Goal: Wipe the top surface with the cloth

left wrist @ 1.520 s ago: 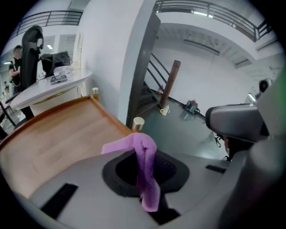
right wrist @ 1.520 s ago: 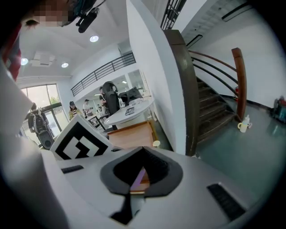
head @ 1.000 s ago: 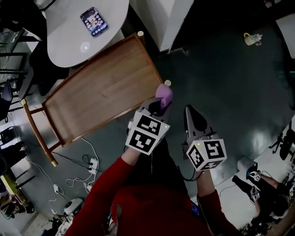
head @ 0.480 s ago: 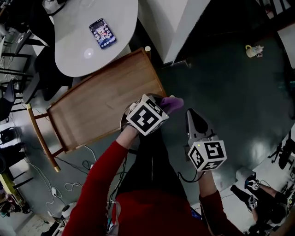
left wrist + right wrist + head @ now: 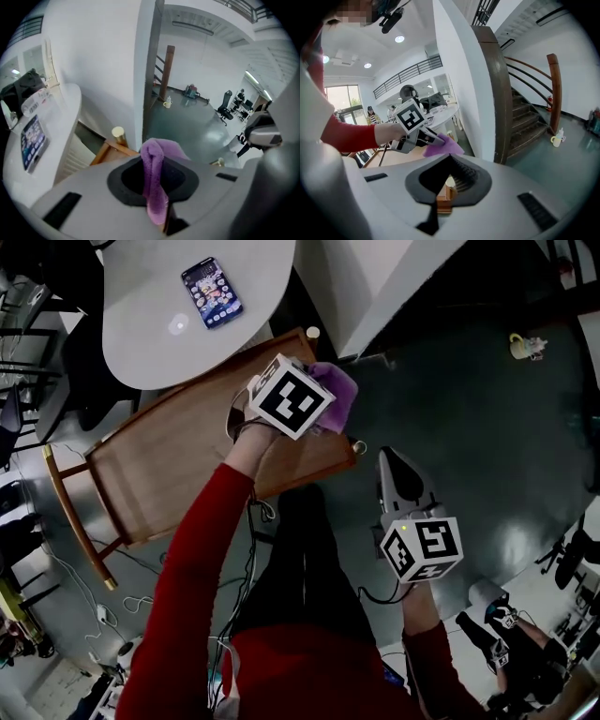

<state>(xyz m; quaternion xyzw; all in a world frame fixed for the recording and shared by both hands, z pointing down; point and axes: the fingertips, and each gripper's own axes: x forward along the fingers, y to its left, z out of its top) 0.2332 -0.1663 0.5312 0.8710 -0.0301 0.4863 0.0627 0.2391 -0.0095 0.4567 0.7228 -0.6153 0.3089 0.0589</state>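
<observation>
The wooden top (image 5: 178, 456) is a brown slab with raised edges, running from centre to left in the head view. My left gripper (image 5: 323, 407) is shut on a purple cloth (image 5: 339, 388) and holds it over the top's far right corner, near a round corner post (image 5: 312, 333). In the left gripper view the cloth (image 5: 152, 161) hangs folded between the closed jaws of the left gripper (image 5: 158, 192). My right gripper (image 5: 396, 463) hangs off the top's right end above the dark floor, shut and empty. The right gripper view shows the left gripper (image 5: 423, 136) and cloth (image 5: 444, 147).
A white round table (image 5: 141, 324) with a phone (image 5: 213, 292) stands just beyond the wooden top. A white pillar (image 5: 375, 277) rises at the far right corner. Cables (image 5: 103, 615) lie on the floor at left. A small mug (image 5: 525, 345) sits on the dark floor.
My left gripper has carried the purple cloth from the near right edge of the wooden top across to its far right corner. The right gripper has stayed in place.
</observation>
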